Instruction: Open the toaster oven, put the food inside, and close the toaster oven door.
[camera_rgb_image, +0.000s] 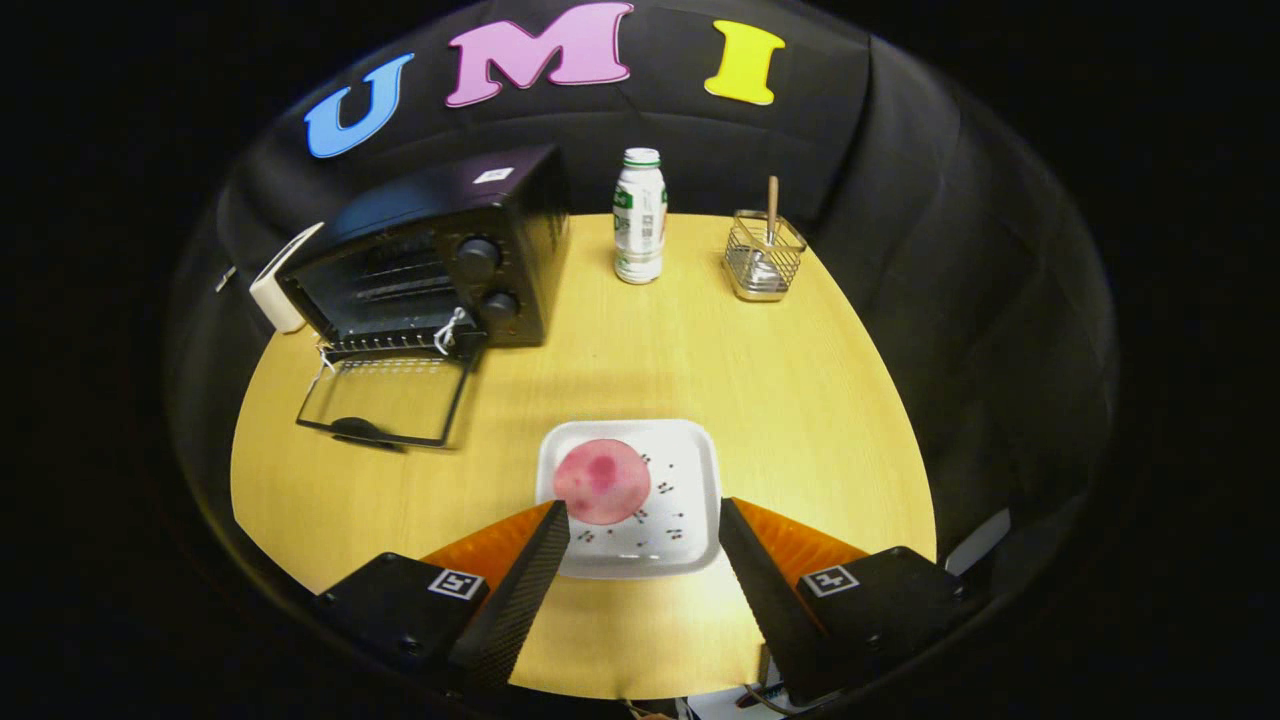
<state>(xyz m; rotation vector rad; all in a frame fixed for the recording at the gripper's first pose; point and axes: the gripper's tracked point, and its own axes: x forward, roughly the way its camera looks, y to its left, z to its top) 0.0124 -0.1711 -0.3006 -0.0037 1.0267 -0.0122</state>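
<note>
A round pink slice of food (602, 481) lies on a white square plate (680, 470) on the wooden table. The gripper (643, 510) hovers above the plate's near side, open, its fingers spread wide with the plate between them; the left fingertip (550, 530) is close beside the food, touching nothing that I can tell. Beyond and to the left stands the black toaster oven (440, 250) with two knobs. Its glass door (385, 400) is folded down flat onto the table, and the wire rack inside shows.
A white bottle with a green cap (639, 215) stands at the back of the table. Right of it is a wire basket (764, 258) holding a wooden-handled utensil. A white box (280, 280) sits behind the oven's left side. The round table edge (900, 440) curves close by.
</note>
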